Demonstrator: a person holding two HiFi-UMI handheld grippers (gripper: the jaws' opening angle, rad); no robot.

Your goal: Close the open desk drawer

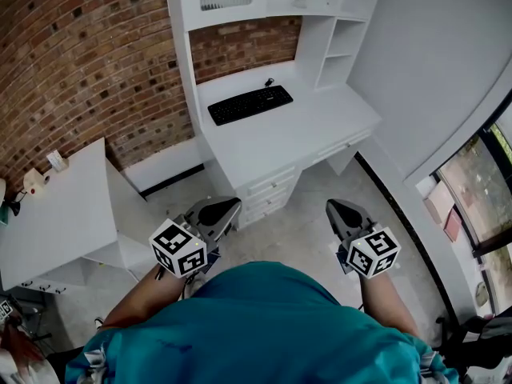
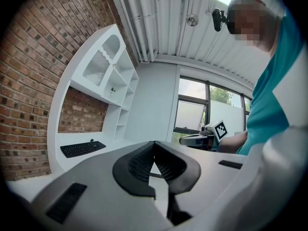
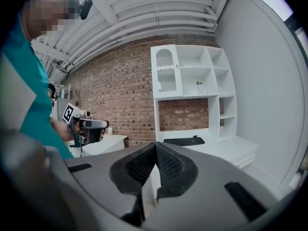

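A white desk point(image 1: 312, 126) with a black keyboard point(image 1: 250, 104) stands against the brick wall ahead of me. A stack of drawers point(image 1: 268, 194) sits under its middle. A shallow drawer point(image 1: 350, 142) under the right part of the top stands slightly out; it also shows in the right gripper view as the drawer point(image 3: 244, 160). My left gripper point(image 1: 226, 207) and right gripper point(image 1: 335, 207) hover side by side in front of my body, well short of the desk. Both are shut with nothing between the jaws, as seen on the left gripper point(image 2: 154, 144) and the right gripper point(image 3: 156, 146).
A hutch with shelves point(image 1: 336, 22) rises over the desk. A second white table point(image 1: 56, 214) with small items stands at the left. Large windows point(image 1: 480, 190) run along the right wall. Grey floor point(image 1: 312, 230) lies between me and the desk.
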